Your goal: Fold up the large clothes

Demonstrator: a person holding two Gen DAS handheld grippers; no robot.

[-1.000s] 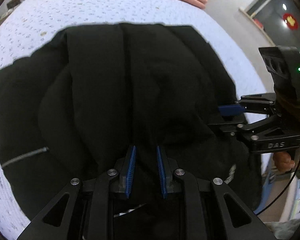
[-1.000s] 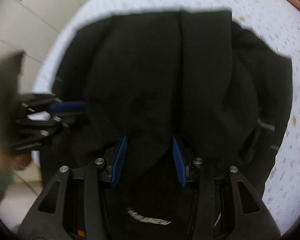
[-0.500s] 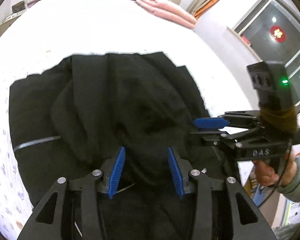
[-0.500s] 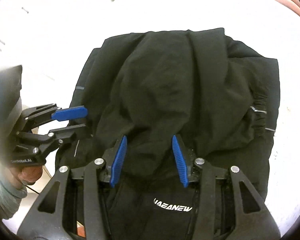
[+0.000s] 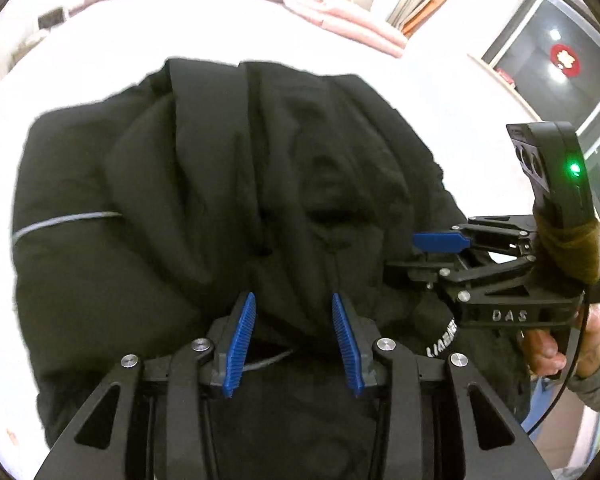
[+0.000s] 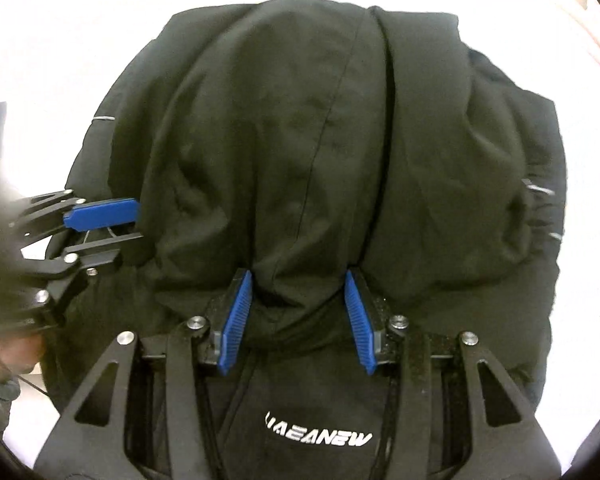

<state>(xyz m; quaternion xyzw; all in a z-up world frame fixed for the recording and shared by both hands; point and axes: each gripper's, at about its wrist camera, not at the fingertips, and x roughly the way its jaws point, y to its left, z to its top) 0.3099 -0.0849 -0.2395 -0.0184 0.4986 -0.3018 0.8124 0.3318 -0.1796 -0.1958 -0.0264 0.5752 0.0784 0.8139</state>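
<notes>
Black jacket (image 6: 300,140), bunched, loosely folded

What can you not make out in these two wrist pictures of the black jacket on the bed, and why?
- Jacket, near edge: right wrist view, behind the right tool and cut by the bottom edge.
- White lettering: left wrist view, wrapped round a fold, unreadable.
- Bed cover: right wrist view, glare washes out any pattern.
- Left hand: right wrist view, blurred, cut by the left edge.
</notes>
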